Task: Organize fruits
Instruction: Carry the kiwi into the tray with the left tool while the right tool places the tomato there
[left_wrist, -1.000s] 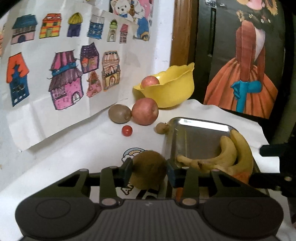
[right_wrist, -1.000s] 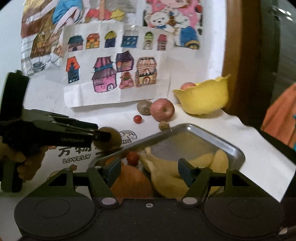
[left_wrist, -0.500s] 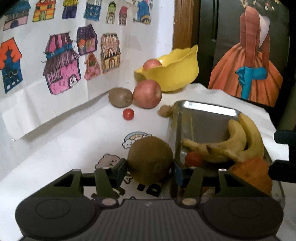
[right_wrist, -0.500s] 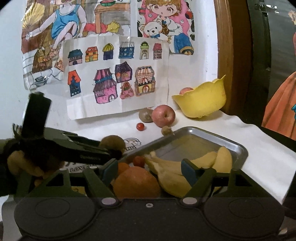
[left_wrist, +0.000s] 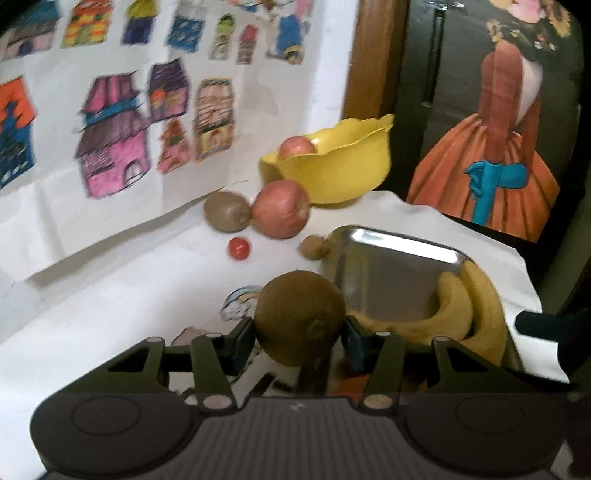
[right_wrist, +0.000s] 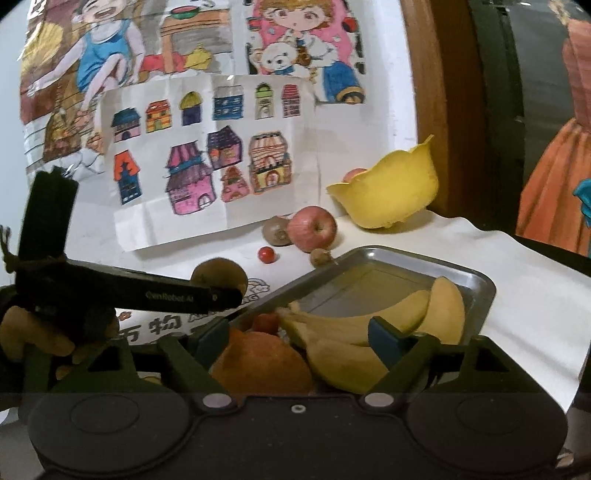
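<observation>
- The kiwi (left_wrist: 300, 317) sits between the two fingers of the left gripper (left_wrist: 300, 332), lifted off the white table cover (left_wrist: 110, 295) just beside the near-left edge of the metal tray (left_wrist: 388, 273)
- It looks light and rounded, with a fuzzy skin that should give the pads some bite; the flesh is probably soft, so a hard squeeze could bruise it
- The hold is across its widest part, which seems the safest place, as a grip nearer either end might let it squirt out
- The left jaws stand closed about as far as the fruit's width allows, each pad pressing a flank of the fruit
- From the right wrist view the same kiwi shows at the tip of the left gripper's arm, above the tray's rim
- The right gripper (right_wrist: 299, 336) hangs spread wide over the near end of the tray and holds nothing; an orange (right_wrist: 258, 362) and bananas (right_wrist: 369, 332) lie below and beyond its fingers
- In the tray a small tomato (right_wrist: 265, 322) also rests by the orange
- Loose on the cover lie another kiwi (left_wrist: 226, 212), an apple (left_wrist: 280, 214), a second small tomato (left_wrist: 238, 248) and a small brown fruit (left_wrist: 313, 246), with a yellow bowl (left_wrist: 340, 166) behind them
</observation>
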